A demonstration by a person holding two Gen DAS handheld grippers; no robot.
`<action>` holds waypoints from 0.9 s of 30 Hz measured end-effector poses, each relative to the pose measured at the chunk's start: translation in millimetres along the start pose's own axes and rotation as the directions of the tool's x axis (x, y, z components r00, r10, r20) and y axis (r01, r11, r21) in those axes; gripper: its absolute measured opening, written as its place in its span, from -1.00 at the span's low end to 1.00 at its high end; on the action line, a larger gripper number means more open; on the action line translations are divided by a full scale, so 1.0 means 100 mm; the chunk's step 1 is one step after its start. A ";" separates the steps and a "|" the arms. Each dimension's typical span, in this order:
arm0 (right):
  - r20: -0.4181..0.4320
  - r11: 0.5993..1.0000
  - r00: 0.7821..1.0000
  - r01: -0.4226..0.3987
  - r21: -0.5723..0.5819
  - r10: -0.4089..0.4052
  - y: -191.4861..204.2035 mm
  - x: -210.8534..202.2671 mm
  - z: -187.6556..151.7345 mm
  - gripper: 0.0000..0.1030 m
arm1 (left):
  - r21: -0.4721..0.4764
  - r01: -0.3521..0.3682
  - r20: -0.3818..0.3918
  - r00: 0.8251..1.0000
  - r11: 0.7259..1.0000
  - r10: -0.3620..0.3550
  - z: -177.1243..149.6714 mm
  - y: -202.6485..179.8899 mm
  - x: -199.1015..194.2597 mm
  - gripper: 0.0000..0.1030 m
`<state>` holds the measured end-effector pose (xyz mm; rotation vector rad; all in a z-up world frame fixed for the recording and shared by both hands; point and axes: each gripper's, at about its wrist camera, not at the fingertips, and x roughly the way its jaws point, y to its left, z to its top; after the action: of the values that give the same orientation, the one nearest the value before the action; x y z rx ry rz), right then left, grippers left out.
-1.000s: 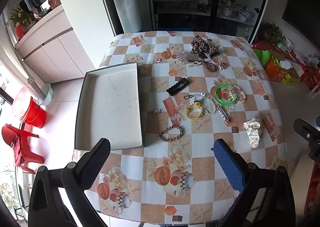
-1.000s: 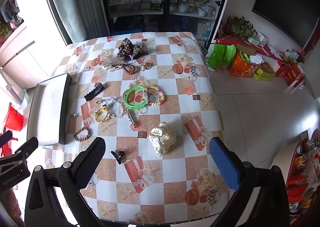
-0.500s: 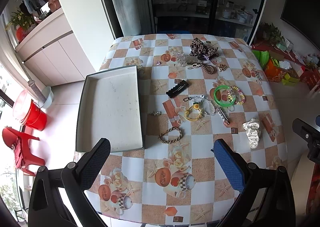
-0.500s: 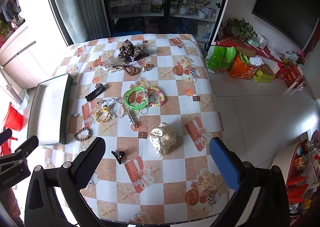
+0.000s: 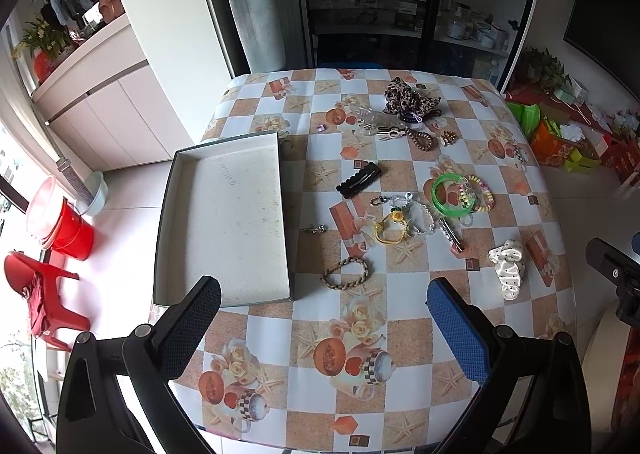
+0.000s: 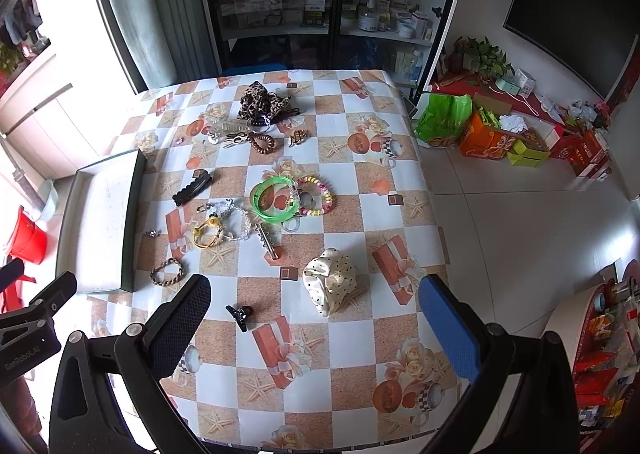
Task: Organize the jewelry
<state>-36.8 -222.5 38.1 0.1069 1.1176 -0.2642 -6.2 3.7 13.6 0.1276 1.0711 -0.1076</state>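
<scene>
An empty shallow box point(image 5: 224, 213) lies at the table's left edge; it also shows in the right wrist view point(image 6: 96, 221). Jewelry and hair items lie scattered on the checkered tablecloth: a braided bracelet point(image 5: 346, 274), a green bangle point(image 5: 452, 195), a beaded bracelet point(image 5: 482, 193), a yellow bracelet point(image 5: 390, 230), a black hair clip point(image 5: 358, 179), a white dotted scrunchie point(image 6: 330, 284), a small black claw clip point(image 6: 240, 312) and a leopard scrunchie point(image 6: 260, 99). My left gripper point(image 5: 324, 324) is open and empty above the near table edge. My right gripper point(image 6: 314, 322) is open and empty, above the scrunchie's near side.
A red bucket point(image 5: 66, 230) and red chair point(image 5: 40, 294) stand on the floor at left. Colourful bags and boxes point(image 6: 480, 133) lie on the floor at right. A glass cabinet point(image 6: 320, 1) stands behind the table.
Both grippers have drawn back and risen slightly, so the table looks a little farther off. Nothing on the table has moved.
</scene>
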 end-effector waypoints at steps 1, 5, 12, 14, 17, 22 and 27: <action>0.001 1.000 1.000 0.001 -0.001 -0.001 -0.01 0.02 0.00 1.00 | 0.000 0.001 0.000 1.000 1.000 -0.001 0.00 0.00 0.00 1.00; 0.002 1.000 1.000 0.001 -0.001 -0.001 0.00 0.02 0.00 1.00 | 0.000 0.001 0.000 1.000 1.000 -0.001 0.00 0.01 0.00 1.00; 0.002 1.000 1.000 0.001 0.001 -0.001 -0.01 0.03 0.00 1.00 | 0.000 0.000 0.000 1.000 1.000 0.000 -0.01 0.02 0.00 1.00; 0.002 1.000 1.000 0.001 0.000 -0.001 0.00 0.02 0.00 1.00 | -0.001 0.001 0.000 1.000 1.000 -0.001 -0.01 0.01 0.00 1.00; 0.003 1.000 1.000 0.001 -0.001 -0.001 -0.01 0.04 0.01 1.00 | 0.000 0.001 0.000 1.000 1.000 -0.001 -0.01 0.01 0.00 1.00; 0.004 1.000 1.000 0.001 -0.001 -0.001 0.00 0.02 0.00 1.00 | -0.001 -0.001 0.000 1.000 1.000 0.001 -0.01 0.01 0.00 1.00; 0.003 1.000 1.000 0.000 -0.001 0.000 0.00 0.03 0.00 1.00 | -0.002 -0.002 0.000 1.000 1.000 0.002 0.00 0.01 0.00 1.00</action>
<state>-35.1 -223.3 35.3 0.1060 1.1150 -0.2633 -6.3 5.1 13.3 0.1270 1.0712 -0.1052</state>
